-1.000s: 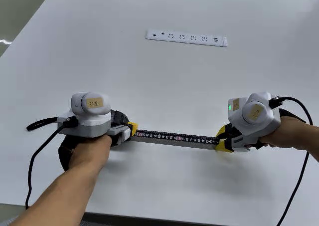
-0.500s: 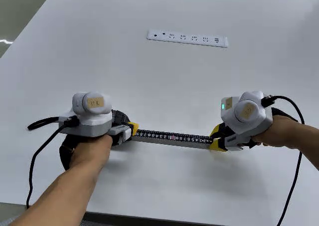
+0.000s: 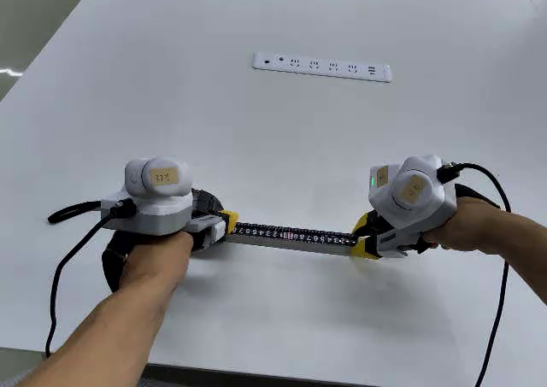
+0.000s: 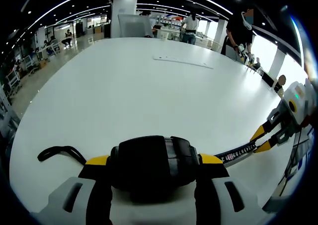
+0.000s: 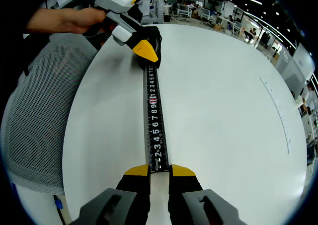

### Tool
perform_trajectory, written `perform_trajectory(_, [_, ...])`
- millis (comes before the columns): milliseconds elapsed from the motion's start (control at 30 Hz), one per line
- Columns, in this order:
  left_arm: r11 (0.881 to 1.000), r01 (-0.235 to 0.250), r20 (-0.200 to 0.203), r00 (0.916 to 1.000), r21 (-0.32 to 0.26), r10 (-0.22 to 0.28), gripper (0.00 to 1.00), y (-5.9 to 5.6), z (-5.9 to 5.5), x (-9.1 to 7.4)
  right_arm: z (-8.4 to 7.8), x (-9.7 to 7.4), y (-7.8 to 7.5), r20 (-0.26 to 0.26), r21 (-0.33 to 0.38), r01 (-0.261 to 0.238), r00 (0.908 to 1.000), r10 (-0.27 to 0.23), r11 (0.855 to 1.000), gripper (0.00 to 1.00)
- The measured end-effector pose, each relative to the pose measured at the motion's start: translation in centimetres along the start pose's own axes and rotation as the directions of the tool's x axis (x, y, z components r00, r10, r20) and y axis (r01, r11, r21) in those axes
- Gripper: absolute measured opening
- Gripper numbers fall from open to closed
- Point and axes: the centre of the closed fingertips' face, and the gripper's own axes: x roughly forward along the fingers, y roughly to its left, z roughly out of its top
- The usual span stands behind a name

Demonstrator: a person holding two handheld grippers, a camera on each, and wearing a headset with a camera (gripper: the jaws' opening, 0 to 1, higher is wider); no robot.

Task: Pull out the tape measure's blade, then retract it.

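A black tape measure case (image 3: 203, 202) sits between the yellow-tipped jaws of my left gripper (image 3: 224, 221), which is shut on it just above the white table (image 3: 282, 139). Up close, the case (image 4: 151, 158) bulges out of the left gripper (image 4: 154, 160). The numbered blade (image 3: 295, 234) runs right from the case, low over the table, to my right gripper (image 3: 360, 237), which is shut on the blade's tip. In the right gripper view the blade (image 5: 154, 118) stretches from my right gripper (image 5: 159, 171) up to the case (image 5: 155, 36) and the left gripper (image 5: 143, 48).
A white power strip (image 3: 322, 66) lies flat toward the far side of the table. Black cables trail from both grippers near the front edge. A grey mesh chair (image 5: 35, 111) stands beside the table edge. People stand at the far end of the room.
My right gripper has moved left toward the case with the blade tip in it, and the exposed blade has grown shorter. The left gripper and the case have stayed put.
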Motion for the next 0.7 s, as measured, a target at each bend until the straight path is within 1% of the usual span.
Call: perform_trajectory(700, [1.000,0.002,-0.002,1.0000,0.001,-0.002,0.62,-0.04,0.00,0.10,0.84,0.28,0.16,0.004,0.003,0.001,1.0000,-0.001,1.000,0.09])
